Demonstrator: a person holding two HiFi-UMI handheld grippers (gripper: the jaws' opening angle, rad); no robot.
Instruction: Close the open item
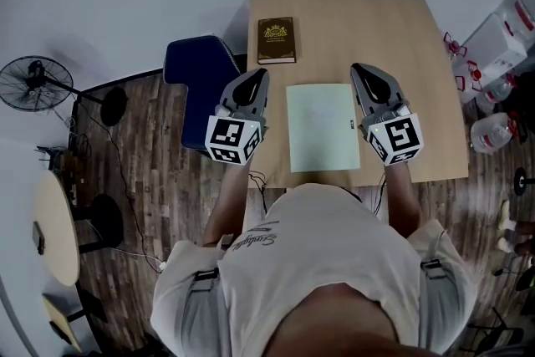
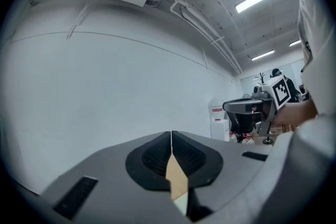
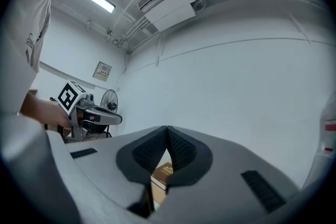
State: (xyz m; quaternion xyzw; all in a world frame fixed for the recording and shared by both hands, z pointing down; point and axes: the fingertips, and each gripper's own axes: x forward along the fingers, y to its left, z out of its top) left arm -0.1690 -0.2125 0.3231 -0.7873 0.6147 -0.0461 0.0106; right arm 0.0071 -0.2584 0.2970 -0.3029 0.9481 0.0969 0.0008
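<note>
A person stands at a wooden table and holds a gripper in each hand. In the head view, a flat pale green folder lies in the middle of the frame, close to the table edge nearest the person. It shows as one plain flat shape with a small mark by its right edge. From above it is hard to say if it is open or shut. A brown book with gold print lies shut above it and a bit to the left, apart from it. The left gripper hangs over the left edge of the table, just left of the folder. The right gripper hangs over the table, just right of the folder. Neither one touches the folder. In the left gripper view its two jaws meet at the tips with nothing held between them, and only a bit of tan table shows through the small gap below. In the right gripper view its jaws are also pressed together at the tips and hold nothing, and the brown book peeks through the gap under them. A blue chair sits left of the table. A black fan stands at the far left of the frame. Clear water bottles sit on the floor at the right.
</note>
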